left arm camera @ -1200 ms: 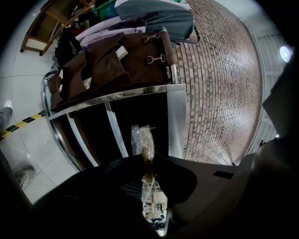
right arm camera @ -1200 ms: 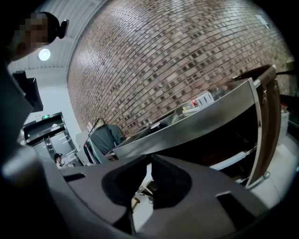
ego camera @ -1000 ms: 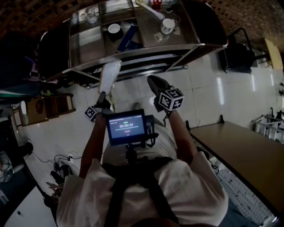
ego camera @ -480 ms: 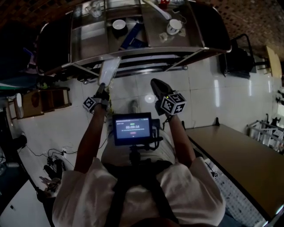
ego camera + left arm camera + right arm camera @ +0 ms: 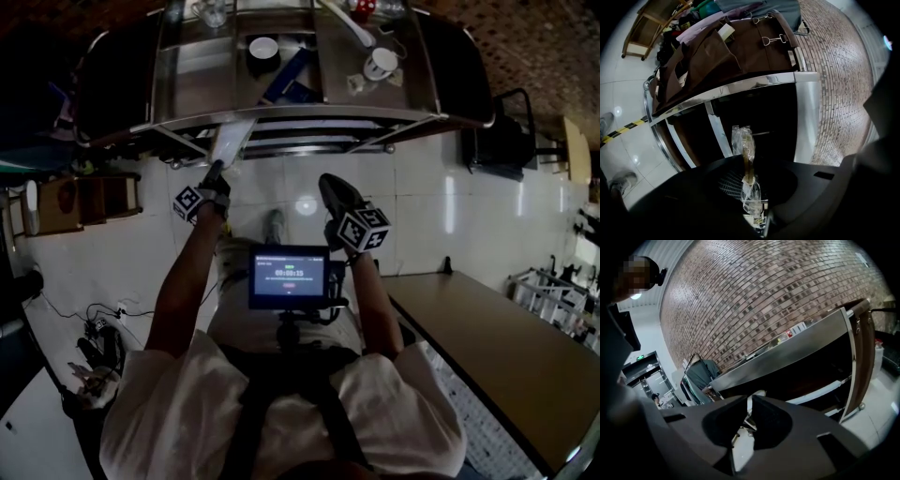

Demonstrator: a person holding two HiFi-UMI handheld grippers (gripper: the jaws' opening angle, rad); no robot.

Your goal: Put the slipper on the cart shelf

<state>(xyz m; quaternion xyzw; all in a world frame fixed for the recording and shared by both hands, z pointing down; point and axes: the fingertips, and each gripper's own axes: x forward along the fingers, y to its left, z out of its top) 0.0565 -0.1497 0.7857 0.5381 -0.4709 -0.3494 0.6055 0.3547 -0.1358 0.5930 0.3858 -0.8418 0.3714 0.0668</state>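
A pale slipper (image 5: 231,141) wrapped in clear plastic sticks out from my left gripper (image 5: 217,167), which is shut on its heel end. Its toe reaches the front rail of the steel cart (image 5: 309,114), at the level of the dark shelves below the top. In the left gripper view the slipper (image 5: 743,143) stands edge-on between the jaws of the left gripper (image 5: 746,165), pointing into the cart's dark shelf opening (image 5: 764,122). My right gripper (image 5: 330,186) hovers over the white floor right of it, short of the cart. Its jaws show only a thin slit in the right gripper view (image 5: 749,403), with nothing between them.
The cart's top carries a bowl (image 5: 263,47), a cup (image 5: 381,64) and a blue item (image 5: 286,77). A brown table (image 5: 487,328) stands at the right, a black chair (image 5: 497,141) beyond it. A low wooden rack (image 5: 94,199) and floor cables (image 5: 94,328) lie left.
The left gripper has carried the slipper forward and lower, so its toe now meets the cart's front rail. The whole view has closed in on the cart. The right gripper has hardly shifted.
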